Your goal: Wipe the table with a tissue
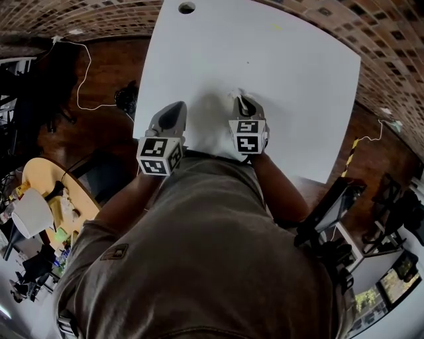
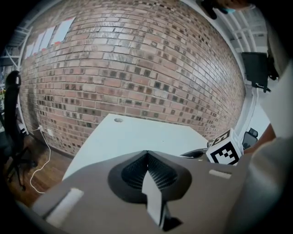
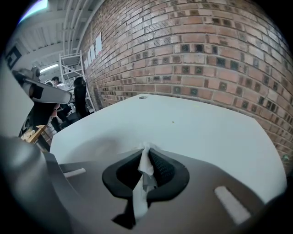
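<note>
The white table (image 1: pixel 291 73) fills the upper middle of the head view. My right gripper (image 1: pixel 242 99) hangs over its near part, shut on a white tissue (image 3: pixel 145 165) that is pinched between the dark pads and sticks out a little at the tip (image 1: pixel 237 93). My left gripper (image 1: pixel 177 106) is at the table's near left edge, shut with nothing between its jaws (image 2: pixel 146 155). The left gripper view shows the table (image 2: pixel 137 135) ahead and the right gripper's marker cube (image 2: pixel 225 148) at the right.
A round cable hole (image 1: pixel 187 8) sits near the table's far edge, and a small speck (image 3: pixel 173 121) lies on the top. A brick wall (image 2: pixel 137 68) stands behind the table. A white cable (image 1: pixel 83 73) lies on the wooden floor at the left. Desks and chairs stand around.
</note>
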